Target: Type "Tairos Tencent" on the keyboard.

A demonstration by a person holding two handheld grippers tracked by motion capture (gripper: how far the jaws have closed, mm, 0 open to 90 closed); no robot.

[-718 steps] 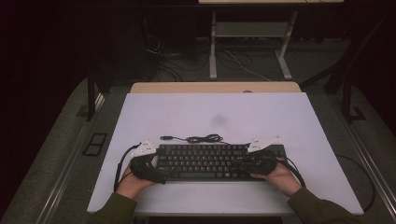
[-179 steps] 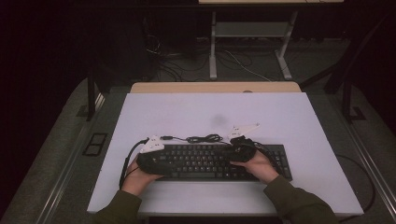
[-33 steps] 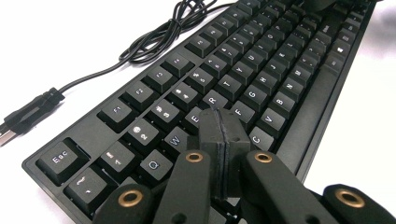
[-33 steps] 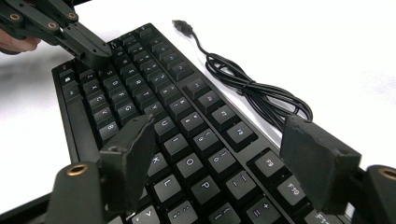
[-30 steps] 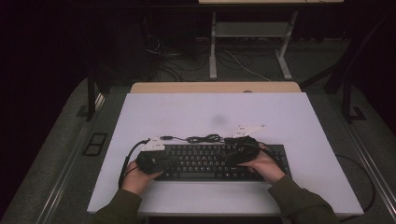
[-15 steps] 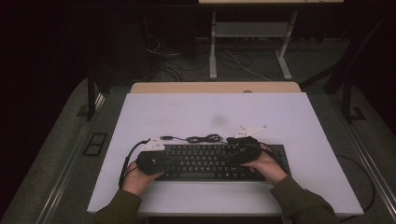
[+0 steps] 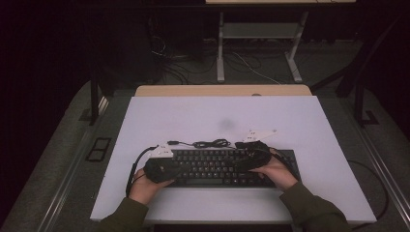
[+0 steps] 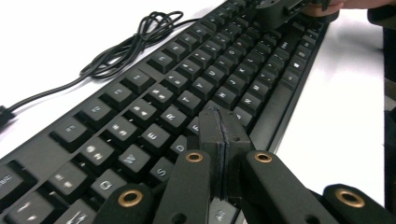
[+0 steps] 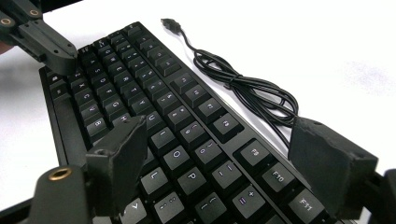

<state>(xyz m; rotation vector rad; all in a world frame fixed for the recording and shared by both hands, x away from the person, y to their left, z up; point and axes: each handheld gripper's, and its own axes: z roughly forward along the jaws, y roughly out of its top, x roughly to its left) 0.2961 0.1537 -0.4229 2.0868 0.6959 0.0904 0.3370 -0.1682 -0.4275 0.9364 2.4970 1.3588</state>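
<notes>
My left gripper (image 8: 219,135) sits clenched on the keyboard (image 7: 227,166) keys, right gripper (image 9: 224,158) spread wide above them, jaws just opening, holding nothing.

Matt black plastic keyboard (image 7: 217,166); smooth white table (image 7: 217,116)

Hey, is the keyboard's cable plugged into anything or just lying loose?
Loose. The cable lies bundled on the white table behind the keyboard, and its USB plug rests bare on the tabletop, connected to nothing.
</notes>
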